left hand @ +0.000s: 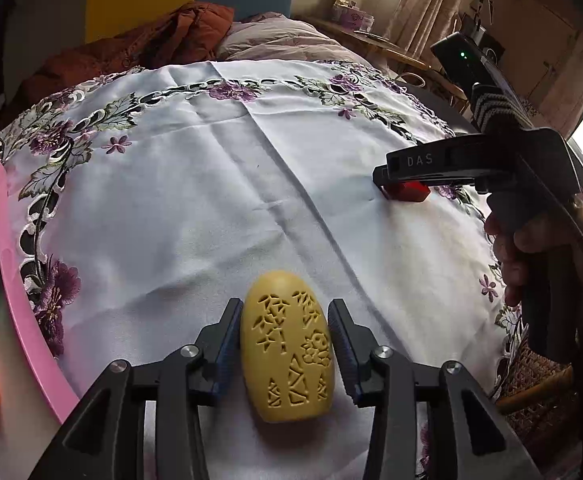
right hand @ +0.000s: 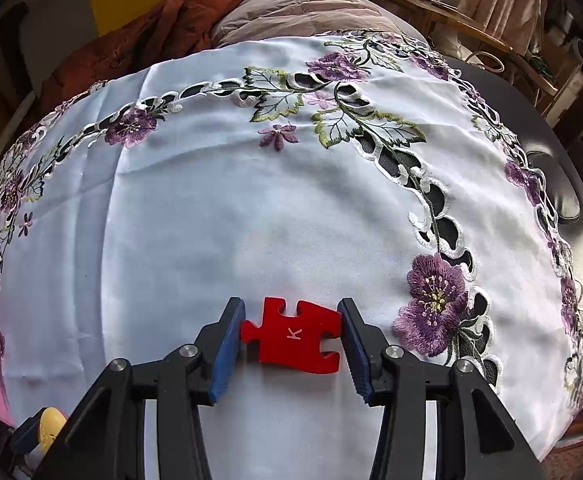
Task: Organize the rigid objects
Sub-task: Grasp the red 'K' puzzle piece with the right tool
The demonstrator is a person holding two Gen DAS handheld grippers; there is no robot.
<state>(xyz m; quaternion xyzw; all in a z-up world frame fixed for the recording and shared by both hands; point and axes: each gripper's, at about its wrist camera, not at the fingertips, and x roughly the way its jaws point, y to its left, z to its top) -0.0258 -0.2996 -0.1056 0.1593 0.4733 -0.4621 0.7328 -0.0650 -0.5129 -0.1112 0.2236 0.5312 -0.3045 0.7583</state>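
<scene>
A yellow egg-shaped block [left hand: 287,352] with carved patterns lies on the white embroidered cloth [left hand: 211,160], lengthwise between the fingers of my left gripper [left hand: 285,320]. The pads stand close along its sides without clearly pressing, so the gripper is open. In the right wrist view a red jigsaw piece [right hand: 291,336] marked K lies flat on the cloth. My right gripper [right hand: 291,320] is shut on it, both blue pads touching its edges. The left wrist view shows the right gripper [left hand: 385,186] far right over that red piece [left hand: 409,192]. The egg [right hand: 51,426] shows at the right view's lower left.
A pink tray rim [left hand: 15,280] curves along the left, with green and orange toys inside it. A brown quilted jacket [left hand: 151,48] and bedding lie beyond the cloth. The dark round tabletop [right hand: 551,152] shows past the cloth's right edge.
</scene>
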